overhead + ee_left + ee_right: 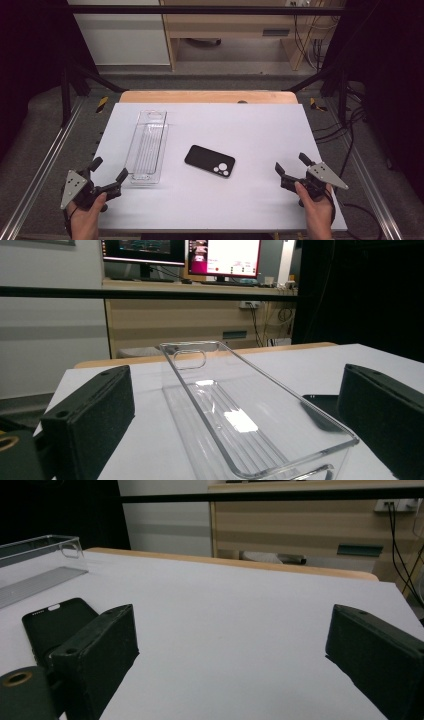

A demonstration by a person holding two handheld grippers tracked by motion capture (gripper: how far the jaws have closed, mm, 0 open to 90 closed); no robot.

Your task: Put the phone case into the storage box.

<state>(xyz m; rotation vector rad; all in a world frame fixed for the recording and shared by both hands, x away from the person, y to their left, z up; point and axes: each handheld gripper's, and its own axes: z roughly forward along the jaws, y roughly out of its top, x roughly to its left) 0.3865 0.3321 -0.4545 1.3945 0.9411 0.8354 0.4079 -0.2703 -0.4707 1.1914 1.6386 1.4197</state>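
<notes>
A black phone [210, 161] lies face down, camera lenses up, at the middle of the white table [250, 130]. To its left stands a long clear plastic tray [147, 147], empty, running front to back. My left gripper [109, 170] is open at the front left corner, its jaws just short of the tray's near end [280, 460]. My right gripper [291, 166] is open at the front right with nothing between its jaws. In the right gripper view the phone [55, 622] lies behind the left jaw and the tray [40, 567] stands farther left.
A wooden strip [207, 96] edges the table's far side. Black frame bars and aluminium rails [45, 160] run along both sides. Cables [345, 135] hang at the right. A wooden desk with monitors [225, 257] stands beyond the table.
</notes>
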